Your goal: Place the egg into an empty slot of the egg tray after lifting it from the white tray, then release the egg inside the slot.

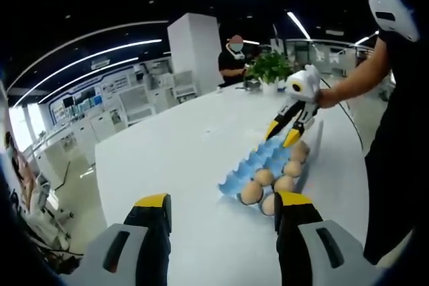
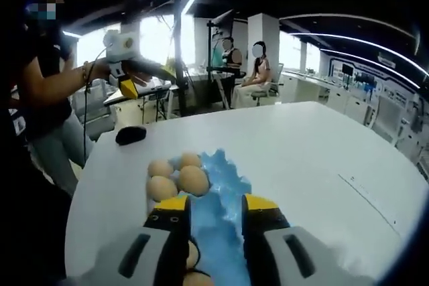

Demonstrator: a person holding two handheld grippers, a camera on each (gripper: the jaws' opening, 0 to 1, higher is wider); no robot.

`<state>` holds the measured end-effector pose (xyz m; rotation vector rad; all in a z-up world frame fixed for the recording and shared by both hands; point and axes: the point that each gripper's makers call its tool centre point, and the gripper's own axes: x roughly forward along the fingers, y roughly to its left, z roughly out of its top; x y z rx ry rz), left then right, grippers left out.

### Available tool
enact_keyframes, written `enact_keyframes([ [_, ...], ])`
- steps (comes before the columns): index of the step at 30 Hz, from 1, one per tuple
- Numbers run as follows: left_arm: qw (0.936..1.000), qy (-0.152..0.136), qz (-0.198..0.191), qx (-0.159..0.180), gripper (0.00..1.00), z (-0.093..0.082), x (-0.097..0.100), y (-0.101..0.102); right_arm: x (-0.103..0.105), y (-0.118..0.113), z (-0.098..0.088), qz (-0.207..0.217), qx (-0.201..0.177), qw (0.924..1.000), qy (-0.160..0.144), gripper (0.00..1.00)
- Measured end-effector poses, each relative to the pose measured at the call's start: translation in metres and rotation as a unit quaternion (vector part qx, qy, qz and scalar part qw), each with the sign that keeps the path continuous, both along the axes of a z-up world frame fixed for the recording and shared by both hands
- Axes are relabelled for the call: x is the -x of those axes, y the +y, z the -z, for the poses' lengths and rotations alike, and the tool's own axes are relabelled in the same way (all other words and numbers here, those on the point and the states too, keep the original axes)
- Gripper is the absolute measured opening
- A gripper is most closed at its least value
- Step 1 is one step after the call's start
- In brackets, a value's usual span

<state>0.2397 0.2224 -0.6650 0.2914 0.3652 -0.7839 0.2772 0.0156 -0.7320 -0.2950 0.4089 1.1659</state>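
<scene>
A blue egg tray (image 1: 263,159) lies on the white table (image 1: 181,159), with several tan eggs (image 1: 252,193) along its right side. A white tray rim (image 1: 313,140) shows beside them. My right gripper (image 1: 284,133), held by a hand, hovers open just above the tray's far end. My left gripper (image 1: 222,200) is open and empty, short of the tray's near end. In the right gripper view my right gripper (image 2: 217,204) stands open over the blue egg tray (image 2: 224,185), with eggs (image 2: 193,180) left of it and by its left jaw. The left gripper (image 2: 144,72) is held high beyond the table.
A potted plant (image 1: 269,67) stands at the table's far end, with a person behind it. A black object (image 2: 131,134) lies near the table edge. People sit on chairs (image 2: 258,72) past the table. The person holding the grippers stands at the table's side (image 2: 47,98).
</scene>
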Motion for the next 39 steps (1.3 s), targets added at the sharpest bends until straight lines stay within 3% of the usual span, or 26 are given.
enact_keyframes([
  [17, 1.0, -0.004, 0.004, -0.001, 0.62, -0.003, 0.0, -0.004, 0.004, -0.086, 0.006, 0.067, 0.031, 0.9973, -0.003, 0.3],
  [39, 0.9999, -0.005, 0.009, -0.004, 0.62, -0.006, 0.001, -0.012, -0.006, -0.194, 0.024, 0.159, 0.089, 0.9832, 0.003, 0.3],
])
